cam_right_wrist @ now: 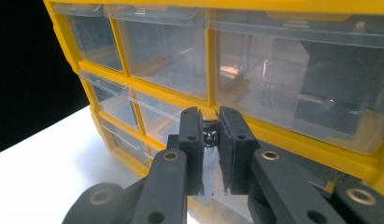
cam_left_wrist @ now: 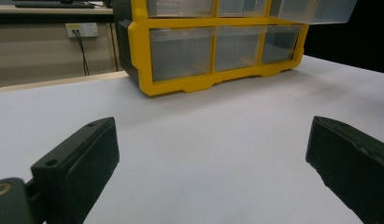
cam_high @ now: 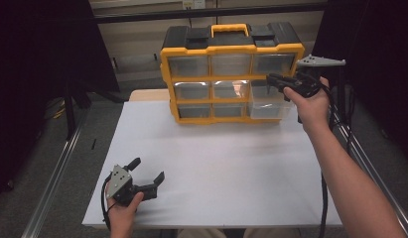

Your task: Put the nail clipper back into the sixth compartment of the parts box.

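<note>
Drawer [cam_high: 267, 103] pulled out — one of nine in organizer [cam_high: 231, 74], right hand-held gripper [cam_high: 271, 79] clamped on it, left hand-held gripper [cam_high: 148, 169] open

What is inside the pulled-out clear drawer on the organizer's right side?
The pulled-out drawer looks empty through its clear walls in the high view. The right gripper, shut on a small clear item above it, hides part of the drawer's inside.
</note>
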`<state>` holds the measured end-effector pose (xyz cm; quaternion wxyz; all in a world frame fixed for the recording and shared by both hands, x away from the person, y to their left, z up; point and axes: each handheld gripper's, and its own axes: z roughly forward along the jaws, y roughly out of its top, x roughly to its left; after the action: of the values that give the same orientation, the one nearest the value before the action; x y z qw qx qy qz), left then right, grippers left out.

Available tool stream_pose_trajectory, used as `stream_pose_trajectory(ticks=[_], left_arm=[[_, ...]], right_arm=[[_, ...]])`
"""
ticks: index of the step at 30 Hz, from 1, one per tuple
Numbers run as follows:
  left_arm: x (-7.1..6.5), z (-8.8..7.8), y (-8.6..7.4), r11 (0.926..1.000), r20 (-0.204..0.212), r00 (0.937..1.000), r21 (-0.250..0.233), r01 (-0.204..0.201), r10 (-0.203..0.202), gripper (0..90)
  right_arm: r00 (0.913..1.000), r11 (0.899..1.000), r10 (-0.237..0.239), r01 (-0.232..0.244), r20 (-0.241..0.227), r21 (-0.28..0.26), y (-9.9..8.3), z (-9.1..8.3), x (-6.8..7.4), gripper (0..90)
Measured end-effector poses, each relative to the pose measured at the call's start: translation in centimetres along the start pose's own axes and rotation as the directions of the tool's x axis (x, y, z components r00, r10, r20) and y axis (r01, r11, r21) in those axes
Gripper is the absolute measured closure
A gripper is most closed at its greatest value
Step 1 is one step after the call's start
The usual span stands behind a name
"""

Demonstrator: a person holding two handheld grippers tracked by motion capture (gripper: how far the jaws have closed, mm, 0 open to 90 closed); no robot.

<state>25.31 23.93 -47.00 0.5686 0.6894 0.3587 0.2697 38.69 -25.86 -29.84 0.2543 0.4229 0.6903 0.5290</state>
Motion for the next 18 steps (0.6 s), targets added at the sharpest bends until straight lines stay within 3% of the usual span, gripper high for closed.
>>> stream_pose_trajectory(ticks=[18], left_arm=[[0.0,0.0,0.0,1.0,0.001,1.0,-0.001,0.002,-0.002,2.9]], right_arm=[[0.9998,1.0,0.016,-0.016,0.011,0.01,-1.2,0.2,-0.5,80.7]])
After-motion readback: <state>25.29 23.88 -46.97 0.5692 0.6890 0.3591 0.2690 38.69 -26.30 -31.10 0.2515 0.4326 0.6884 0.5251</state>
